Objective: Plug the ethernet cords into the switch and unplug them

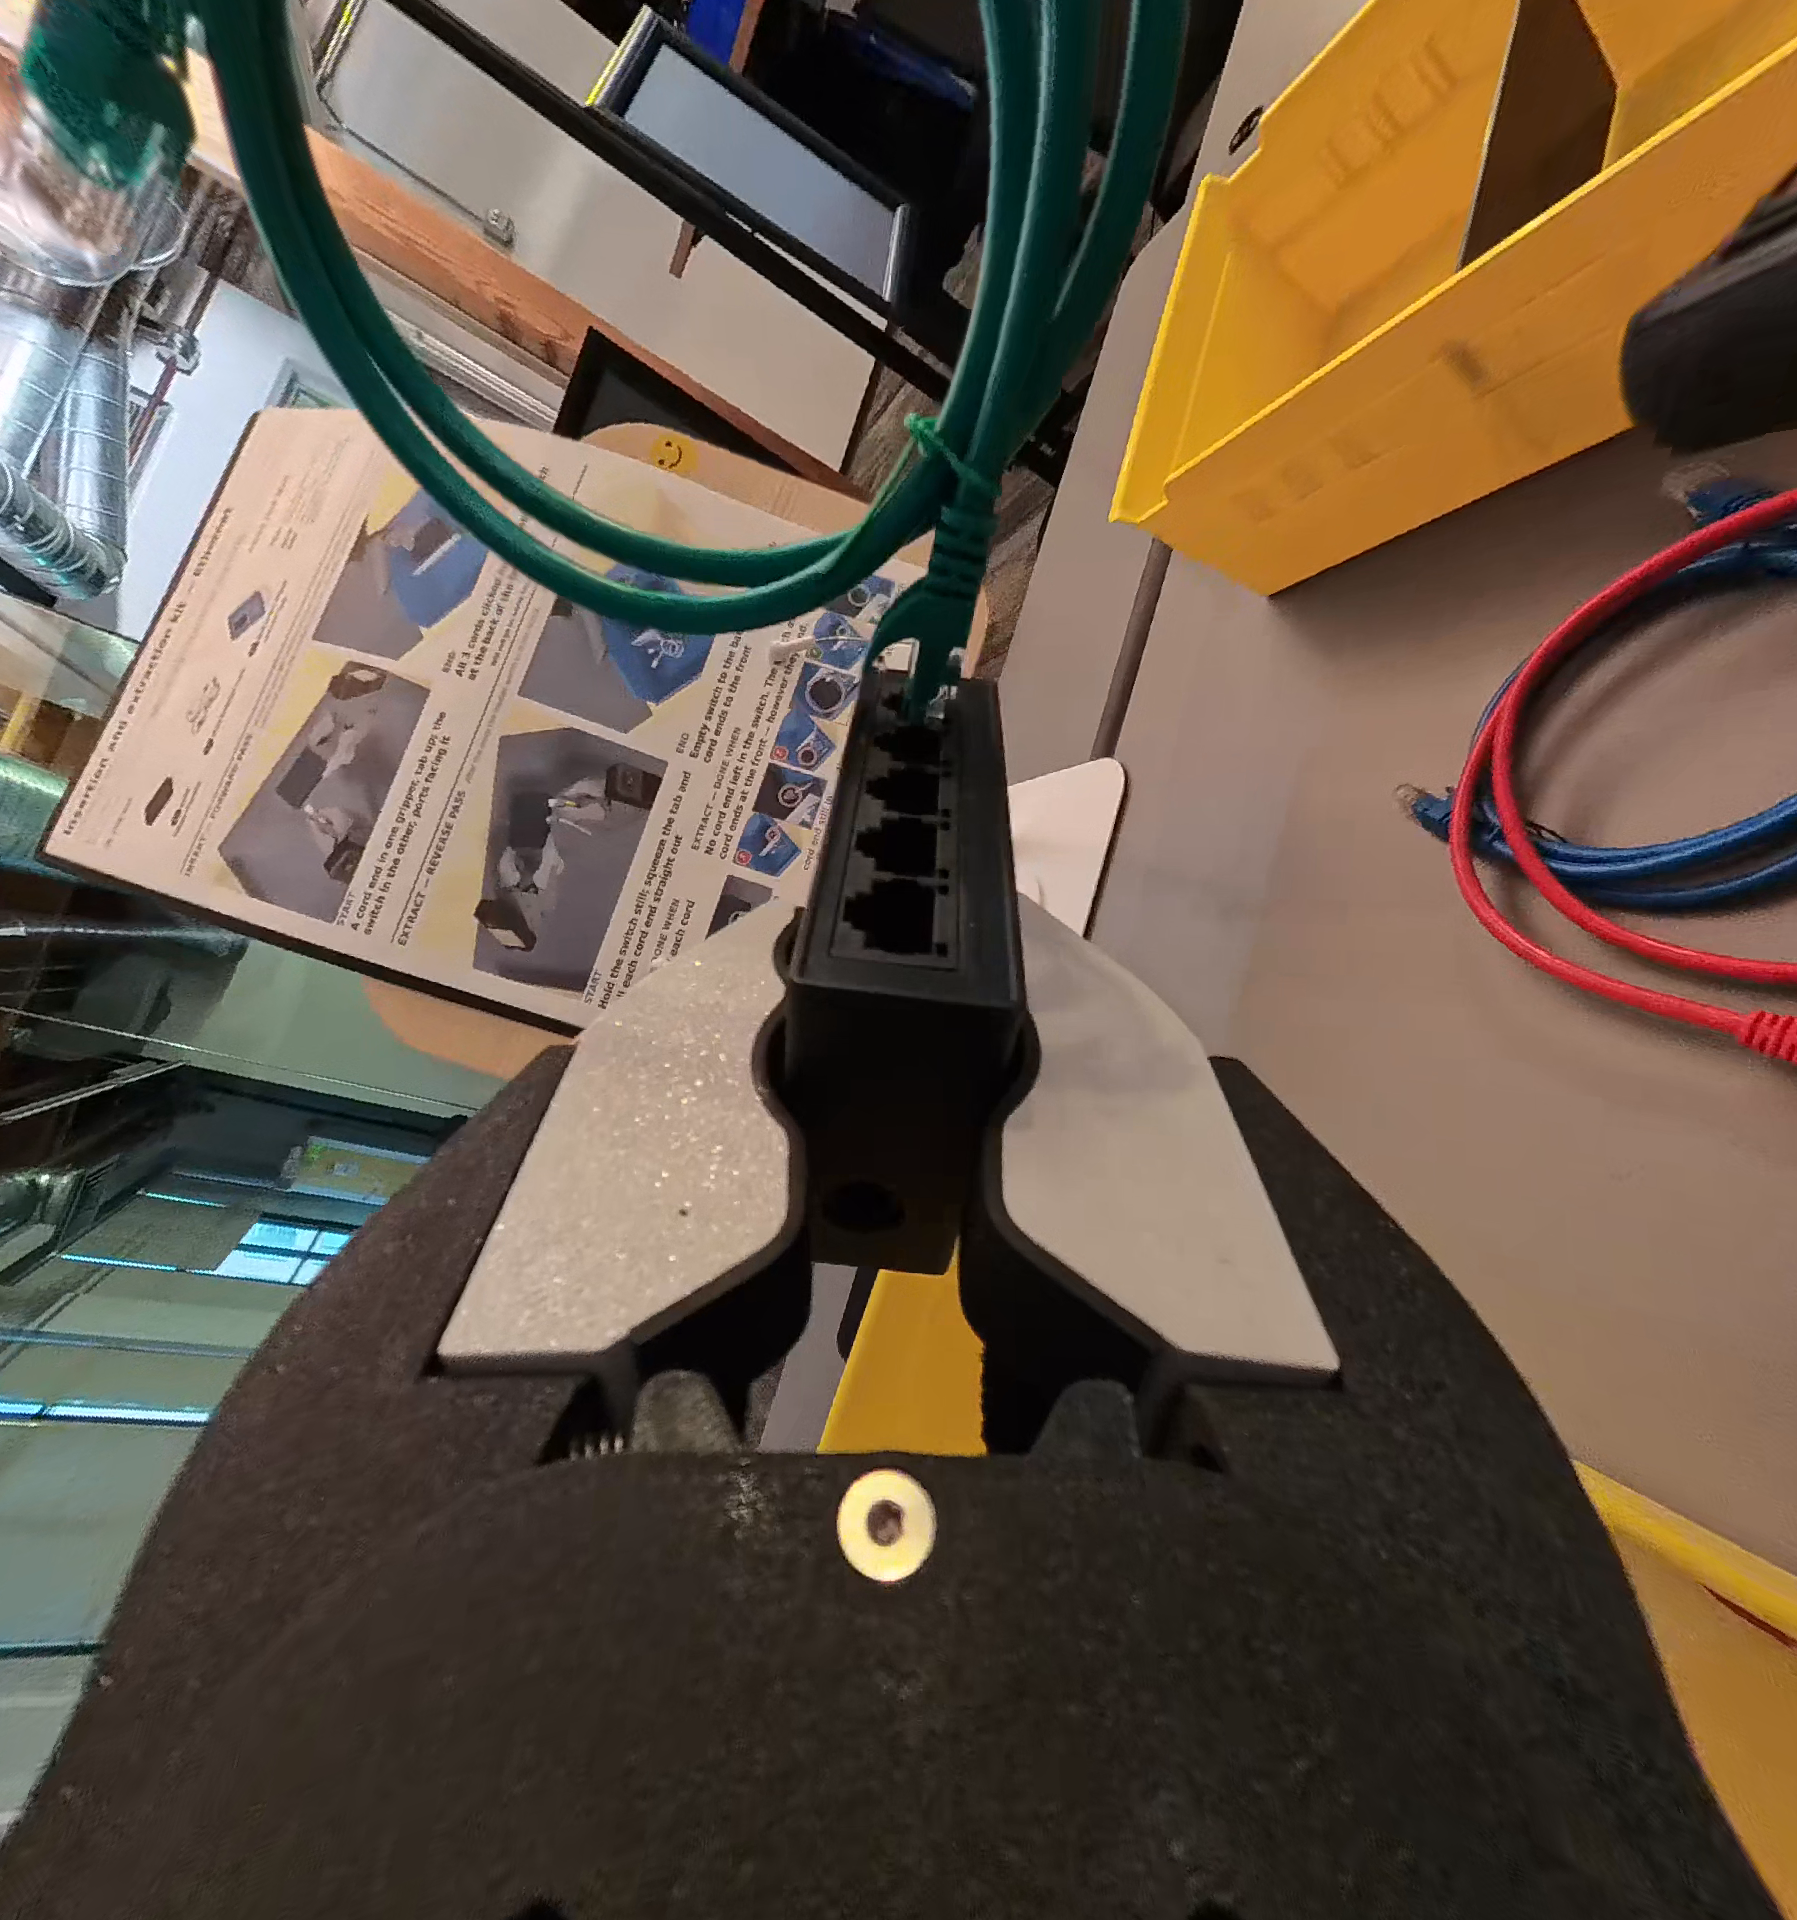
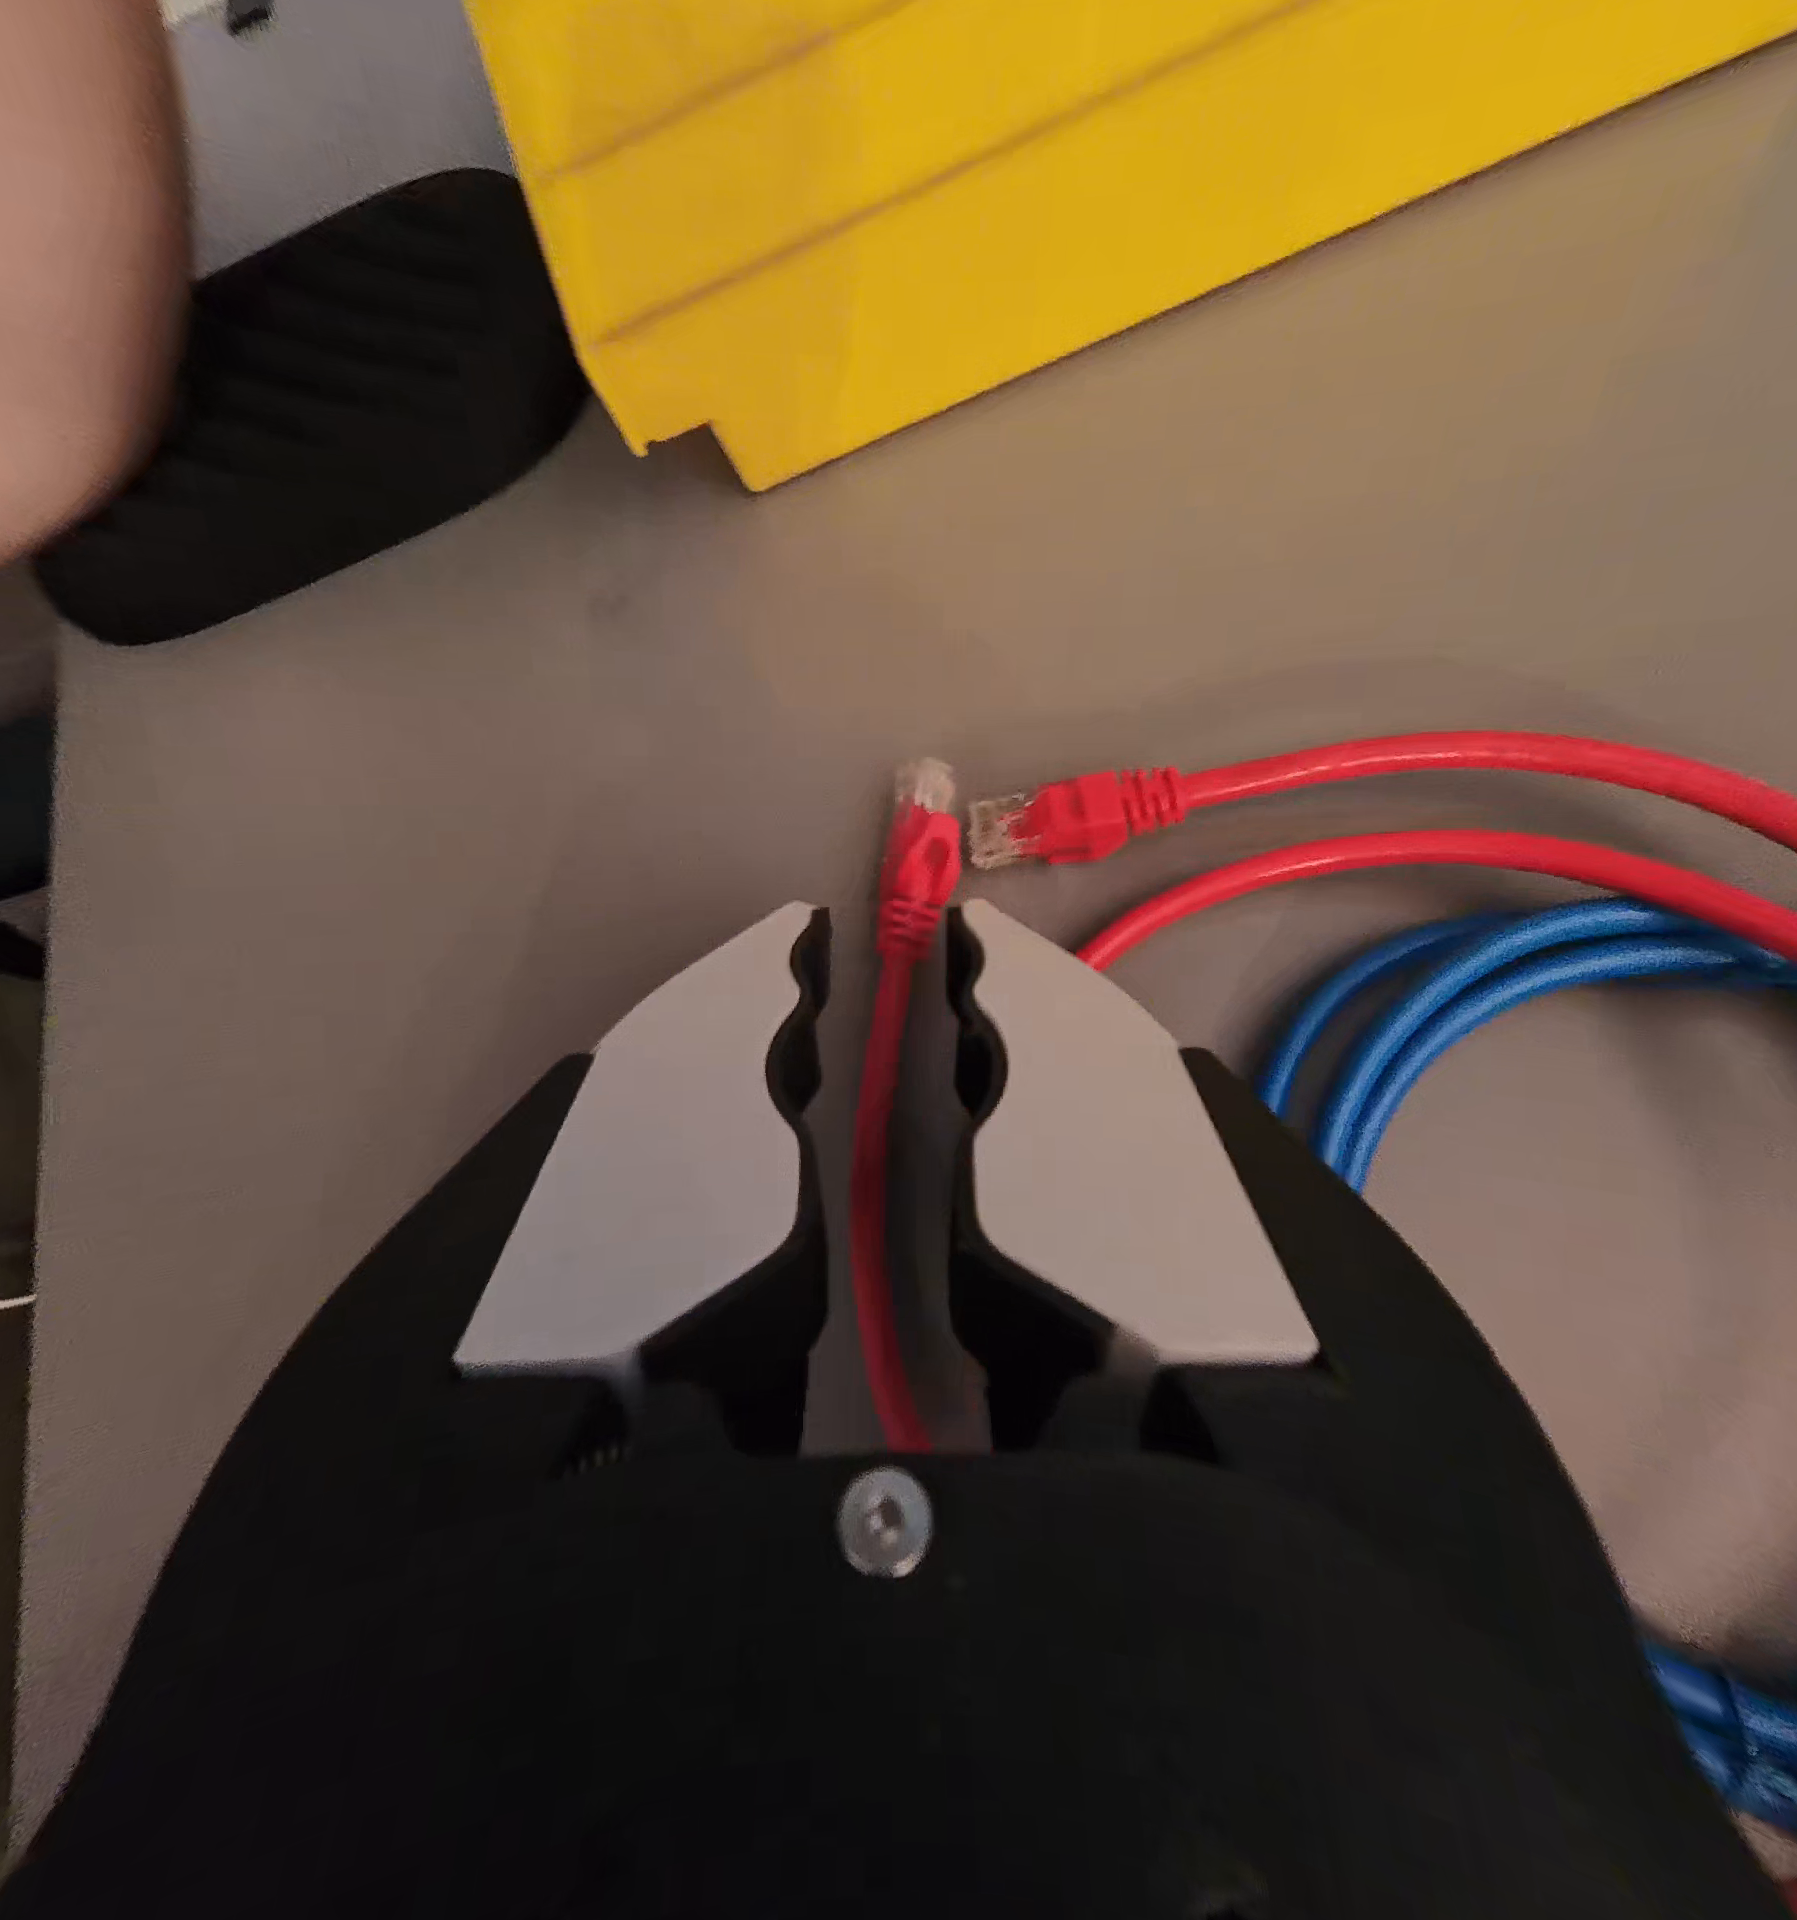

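Your left gripper (image 1: pixel 899 997) is clamped on the black switch (image 1: pixel 909 904), both fingers pressed to its sides, the port row facing your camera. A green cord (image 1: pixel 582 561) is plugged into the port farthest from the gripper body; the ports nearer it look empty. The green loops are bundled by a tie just above the switch and hang in the air with the other plug (image 1: pixel 109 94) blurred beyond them.

Only the left wrist view gives you this. It also shows the instruction sheet (image 1: pixel 385 727) behind the switch, a yellow bin (image 1: pixel 1393 343) off to the switch's right, and past that on the grey table (image 1: pixel 1341 1143) the red cord (image 1: pixel 1559 914) looped over the blue cord (image 1: pixel 1704 862).

Your right wrist view shows no switch at all. Here the right gripper (image 2: pixel 889 920) sits low over the table with a narrow gap between its fingers, and the red cord (image 2: pixel 878 1195) runs straight up that gap. One red plug (image 2: pixel 920 842) pokes out just past the fingertips. Whether the fingers actually pinch the cord, I cannot tell; a sliver of space shows on each side. The red cord's second plug (image 2: pixel 1060 821) lies just beside the first, nearly touching. The blue cord (image 2: pixel 1476 997) coils beside the right finger, and the yellow bin (image 2: pixel 977 229) stands beyond the plugs.
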Demonstrator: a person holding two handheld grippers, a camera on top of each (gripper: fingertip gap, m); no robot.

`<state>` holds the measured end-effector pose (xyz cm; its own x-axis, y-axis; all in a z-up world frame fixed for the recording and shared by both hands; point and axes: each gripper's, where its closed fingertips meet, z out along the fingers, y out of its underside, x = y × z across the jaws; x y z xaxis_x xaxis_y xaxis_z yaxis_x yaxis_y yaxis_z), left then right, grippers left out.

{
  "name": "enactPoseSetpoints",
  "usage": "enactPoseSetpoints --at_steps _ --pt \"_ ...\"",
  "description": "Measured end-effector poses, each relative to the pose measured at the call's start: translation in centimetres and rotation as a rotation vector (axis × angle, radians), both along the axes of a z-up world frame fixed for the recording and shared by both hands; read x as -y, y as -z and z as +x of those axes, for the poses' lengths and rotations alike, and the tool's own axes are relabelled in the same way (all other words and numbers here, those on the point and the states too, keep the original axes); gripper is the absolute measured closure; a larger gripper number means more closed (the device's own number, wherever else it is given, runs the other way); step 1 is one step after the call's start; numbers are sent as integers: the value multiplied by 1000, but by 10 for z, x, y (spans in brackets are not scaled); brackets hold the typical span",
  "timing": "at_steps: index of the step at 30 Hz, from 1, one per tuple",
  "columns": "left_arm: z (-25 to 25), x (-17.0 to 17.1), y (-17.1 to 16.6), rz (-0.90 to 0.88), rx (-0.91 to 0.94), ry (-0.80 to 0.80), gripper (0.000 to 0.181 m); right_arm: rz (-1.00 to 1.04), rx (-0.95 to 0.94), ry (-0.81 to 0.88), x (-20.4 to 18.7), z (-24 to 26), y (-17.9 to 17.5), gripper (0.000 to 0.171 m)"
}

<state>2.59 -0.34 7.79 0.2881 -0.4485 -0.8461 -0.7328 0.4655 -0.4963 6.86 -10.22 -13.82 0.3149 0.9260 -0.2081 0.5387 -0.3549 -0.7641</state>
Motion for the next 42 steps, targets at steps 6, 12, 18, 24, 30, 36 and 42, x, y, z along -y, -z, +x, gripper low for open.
enactPoseSetpoints --at_steps 6,12,18,24,30,36,42 --pt "6 3 1 -4 -4 17 151 -3 66 52 -11 -4 11 153" --pt "9 2 6 -10 -27 14 151 -55 63 15 -10 -7 11 152" --pt "10 3 5 -11 -20 18 151 -86 84 34 -15 -9 13 149" --pt "11 2 7 -12 -25 14 151 62 149 37 -17 -11 17 153" --pt "12 0 9 -5 -31 9 151 66 141 -15 -10 -10 18 156" --pt "9 -8 13 23 -56 -23 151 376 34 7 -6 -6 -39 157" --pt "6 -20 24 46 -95 -61 151 534 -211 71 2 7 -150 157"
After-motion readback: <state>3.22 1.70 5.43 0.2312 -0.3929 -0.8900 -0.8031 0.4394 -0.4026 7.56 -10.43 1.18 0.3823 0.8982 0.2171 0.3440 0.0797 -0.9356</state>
